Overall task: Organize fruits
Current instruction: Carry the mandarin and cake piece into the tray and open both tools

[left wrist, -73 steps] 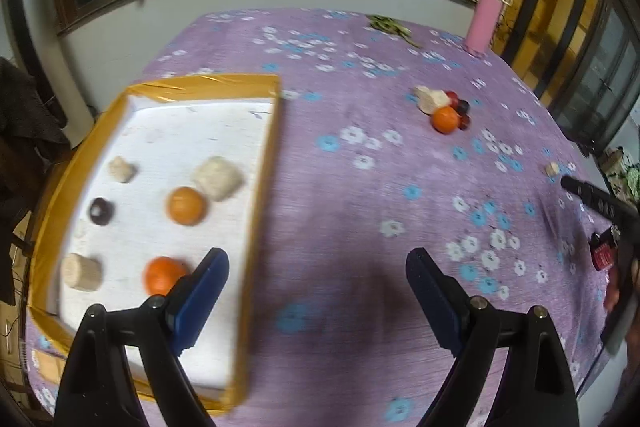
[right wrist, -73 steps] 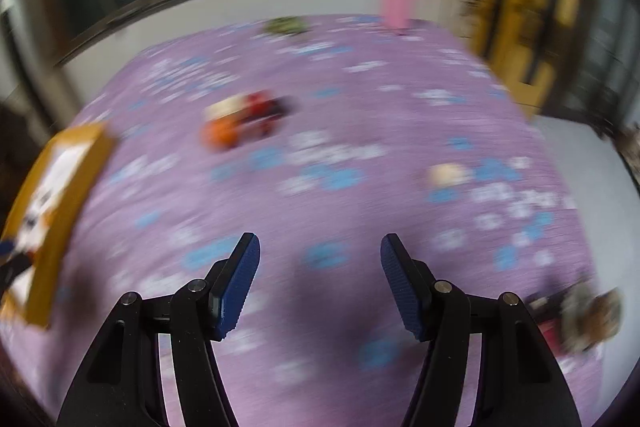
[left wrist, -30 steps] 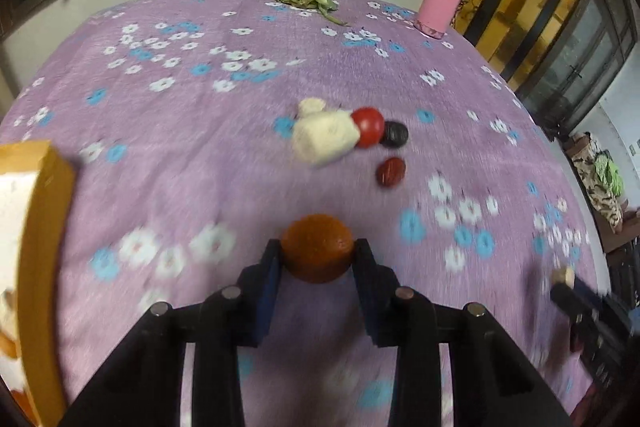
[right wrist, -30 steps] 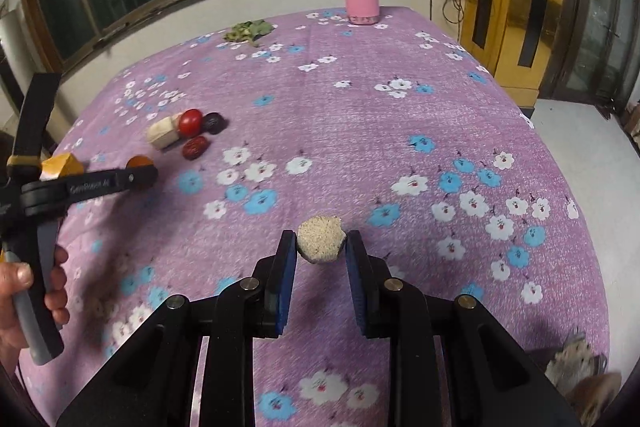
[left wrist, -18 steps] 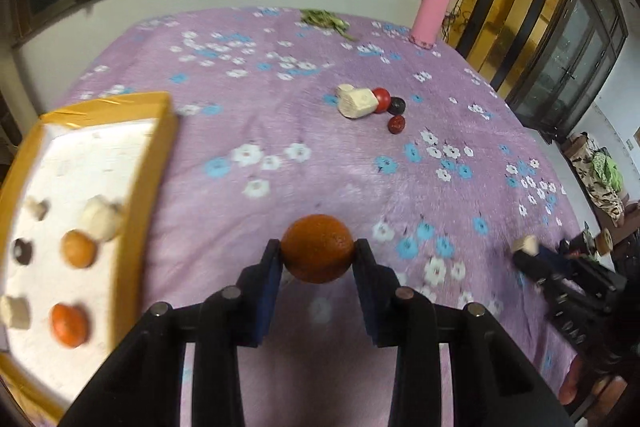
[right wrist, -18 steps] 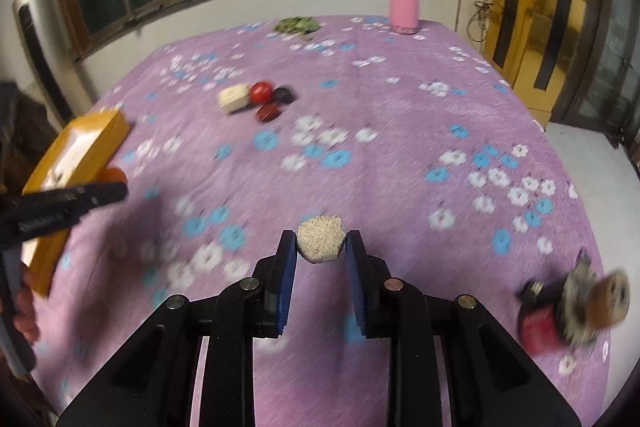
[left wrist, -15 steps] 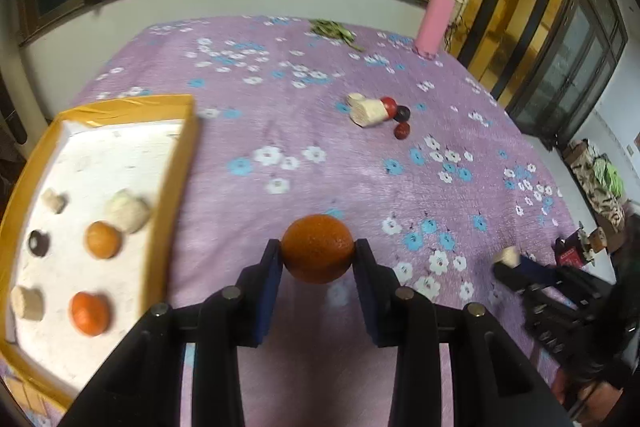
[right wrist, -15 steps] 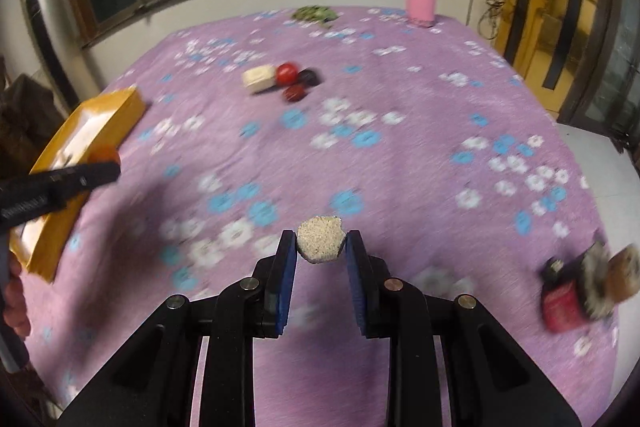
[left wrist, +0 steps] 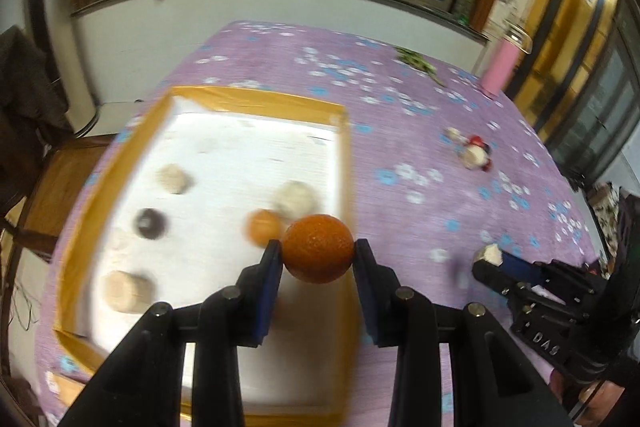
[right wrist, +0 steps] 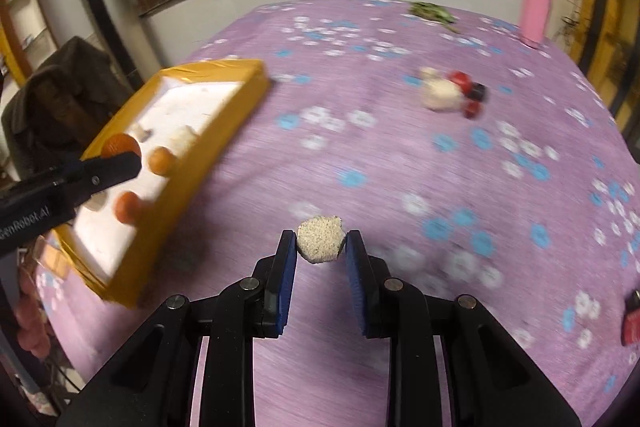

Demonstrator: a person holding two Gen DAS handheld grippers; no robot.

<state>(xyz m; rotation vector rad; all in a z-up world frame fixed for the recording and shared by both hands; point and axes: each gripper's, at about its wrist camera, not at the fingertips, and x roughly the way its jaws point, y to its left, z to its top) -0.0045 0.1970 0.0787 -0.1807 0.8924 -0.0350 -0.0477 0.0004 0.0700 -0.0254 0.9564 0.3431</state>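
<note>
1. Count: left gripper (left wrist: 316,253) jaws clench one orange (left wrist: 318,247); right gripper (right wrist: 321,243) jaws clench one pale grainy fruit piece (right wrist: 321,238).
2. Tray (left wrist: 256,98), beyond and left of the left jaws, holds about six pieces, blurred.
3. Orange is round, no long axis.
4. The tray's right rim lies under the orange; open purple desk (right wrist: 400,163) lies ahead of the right jaws.

Tray (left wrist: 256,98) far half bare — fruits (left wrist: 264,225) crowd nearside.
</note>
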